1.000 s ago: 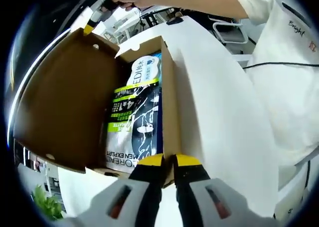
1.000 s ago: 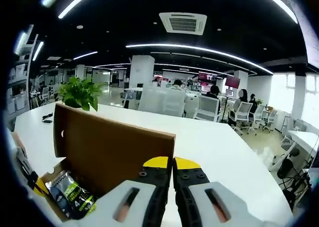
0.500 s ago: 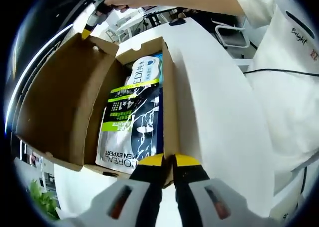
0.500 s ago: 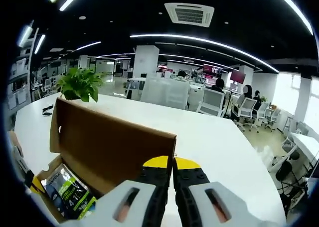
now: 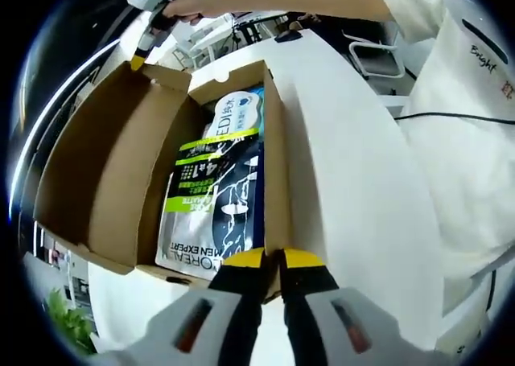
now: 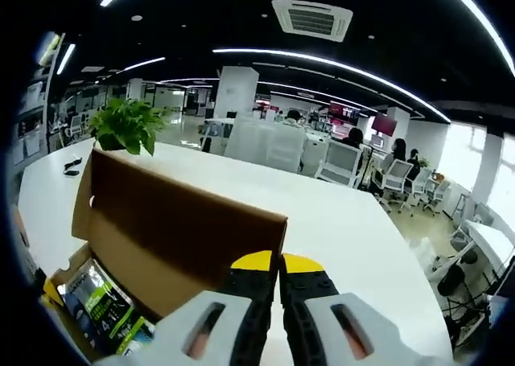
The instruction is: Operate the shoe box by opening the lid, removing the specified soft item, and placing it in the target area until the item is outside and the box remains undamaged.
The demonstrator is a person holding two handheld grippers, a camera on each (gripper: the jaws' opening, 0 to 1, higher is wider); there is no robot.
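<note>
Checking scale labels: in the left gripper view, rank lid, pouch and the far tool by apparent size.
1. Lid, largest.
2. Pouch, clearly smaller.
3. Far tool, smallest, though it sits farthest from the camera, so its true size is unsure.

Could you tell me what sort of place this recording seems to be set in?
Most likely an open-plan office: long white tables, rows of office chairs with people seated, a ceiling air-conditioning vent, and a potted plant.

Open-plan office: black ceiling (image 6: 241,20) with strip lights (image 6: 322,64) and an AC cassette (image 6: 312,18), white desk (image 6: 354,221), potted plant (image 6: 125,125), office chairs (image 6: 342,163).
</note>
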